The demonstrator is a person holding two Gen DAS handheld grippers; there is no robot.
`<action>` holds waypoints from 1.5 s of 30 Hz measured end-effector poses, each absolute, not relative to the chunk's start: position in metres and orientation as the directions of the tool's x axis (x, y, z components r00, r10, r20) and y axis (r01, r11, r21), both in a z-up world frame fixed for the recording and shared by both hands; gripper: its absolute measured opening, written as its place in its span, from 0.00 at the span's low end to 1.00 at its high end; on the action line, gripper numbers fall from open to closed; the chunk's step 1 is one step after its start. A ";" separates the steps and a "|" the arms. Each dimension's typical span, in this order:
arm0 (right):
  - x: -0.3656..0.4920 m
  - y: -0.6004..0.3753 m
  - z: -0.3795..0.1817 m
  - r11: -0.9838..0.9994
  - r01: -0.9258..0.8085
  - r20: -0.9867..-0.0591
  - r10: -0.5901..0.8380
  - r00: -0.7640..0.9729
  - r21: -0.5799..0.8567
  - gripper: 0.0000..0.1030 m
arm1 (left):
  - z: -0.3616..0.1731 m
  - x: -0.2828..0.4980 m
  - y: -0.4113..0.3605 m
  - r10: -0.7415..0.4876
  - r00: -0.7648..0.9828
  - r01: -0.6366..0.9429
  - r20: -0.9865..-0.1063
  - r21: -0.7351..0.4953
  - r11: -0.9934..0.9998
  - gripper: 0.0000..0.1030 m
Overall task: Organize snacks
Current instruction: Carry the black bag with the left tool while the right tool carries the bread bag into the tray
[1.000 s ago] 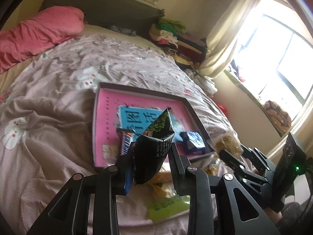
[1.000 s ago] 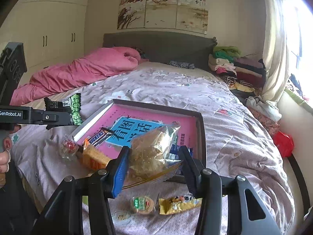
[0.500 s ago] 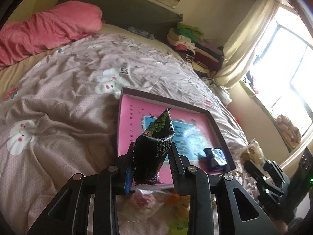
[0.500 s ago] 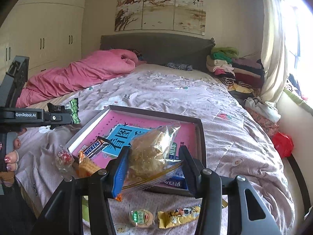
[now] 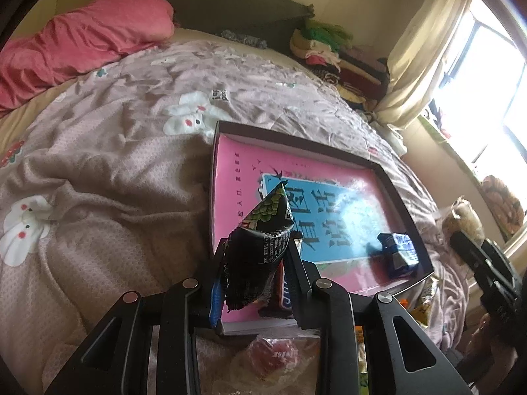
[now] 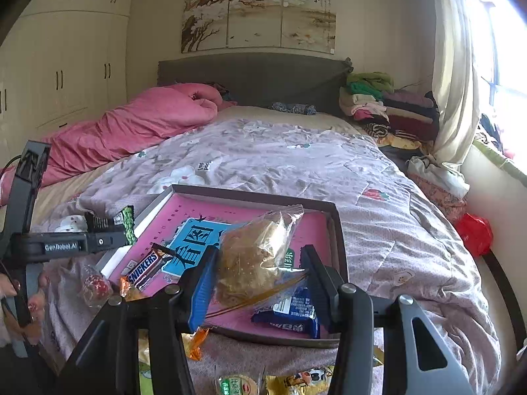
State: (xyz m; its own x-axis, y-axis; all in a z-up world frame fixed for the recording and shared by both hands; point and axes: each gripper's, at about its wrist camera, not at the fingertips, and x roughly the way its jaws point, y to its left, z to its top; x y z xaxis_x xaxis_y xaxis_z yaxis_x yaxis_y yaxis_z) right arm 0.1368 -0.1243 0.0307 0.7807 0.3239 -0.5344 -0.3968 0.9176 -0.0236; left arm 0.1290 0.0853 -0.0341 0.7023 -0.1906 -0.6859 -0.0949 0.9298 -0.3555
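Two packets carried toward tray [image 6: 339, 230] on bed: black-green snack pouch [image 5: 260, 253] pinched upright in left gripper [image 5: 255, 283] over tray's near corner, clear cracker bag [image 6: 257, 256] clamped in right gripper [image 6: 260, 283] above its near edge.

A pink duvet [image 6: 138, 128] lay bunched beside my headboard [image 6: 250, 75] — folded clothes [image 6: 385, 105] stacked opposite. Cream curtains [image 6: 454, 75] hung near them.

The left tongs [image 5: 255, 270] clamp a black-and-green snack packet [image 5: 260, 250] above the pink tray's [image 5: 400, 197] near edge; a blue packet [image 5: 398, 255] lies inside the tray.
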 end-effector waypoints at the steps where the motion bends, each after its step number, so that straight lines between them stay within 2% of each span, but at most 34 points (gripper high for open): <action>1: 0.138 -0.124 0.030 0.918 -0.395 -0.535 0.323 0.781 -0.023 0.50 | -0.036 0.130 0.085 -0.191 0.700 -0.093 -0.689 -0.353 0.931 0.31; 26: 0.167 -0.111 -0.003 0.930 -0.368 -0.622 0.283 0.730 -0.010 0.50 | -0.049 0.135 0.065 -0.244 0.649 -0.035 -0.720 -0.348 0.937 0.31; 45: 0.176 -0.089 -0.030 0.904 -0.428 -0.686 0.315 0.656 0.005 0.50 | -0.052 0.136 0.060 -0.300 0.630 -0.002 -0.717 -0.388 0.922 0.31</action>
